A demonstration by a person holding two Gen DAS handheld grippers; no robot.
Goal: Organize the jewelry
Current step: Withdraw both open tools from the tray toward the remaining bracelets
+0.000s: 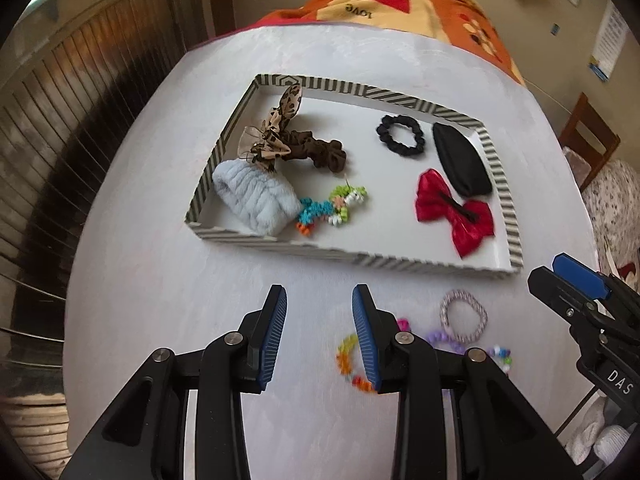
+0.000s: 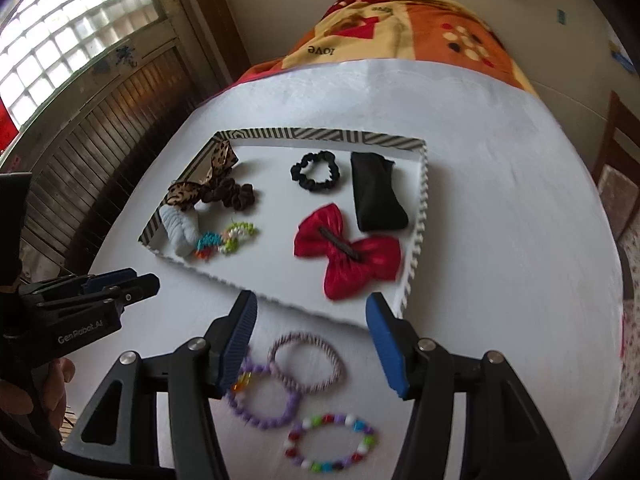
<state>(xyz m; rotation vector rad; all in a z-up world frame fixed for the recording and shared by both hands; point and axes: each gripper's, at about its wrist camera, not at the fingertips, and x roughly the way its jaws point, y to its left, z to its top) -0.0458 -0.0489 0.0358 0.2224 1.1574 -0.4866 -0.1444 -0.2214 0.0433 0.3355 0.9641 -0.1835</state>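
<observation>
The white table point(image 1: 160, 280) spreads out under both my tools, and the striped tray point(image 1: 400, 266) sits on it just ahead of them. Inside the tray, from my left tool's view, the pale blue band point(image 1: 256, 196) lies in the near left corner with the leopard scrunchie point(image 1: 296, 144) behind it, touching it. The red bow point(image 1: 454, 212) rests toward the right side, the black pouch point(image 1: 460, 160) just beyond it against the right wall, and the black scrunchie point(image 1: 400, 136) to the left of the pouch. A bead bracelet point(image 1: 332, 210) lies beside the blue band. My left tool point(image 1: 320, 308) hovers above bare table short of the tray, its pads spread wide with nothing between them; an orange bead bracelet point(image 1: 348, 364) lies partly hidden under its right finger. My right tool point(image 2: 312, 316) is also spread wide and holds nothing, its tips over the tray's near edge. Below it on the table, between its fingers, lies the striped hair tie point(image 2: 306, 362), overlapping the purple bracelet point(image 2: 260, 400), which sits toward the left finger. The multicolour bracelet point(image 2: 332, 442) lies nearest to me, apart from the other two.
</observation>
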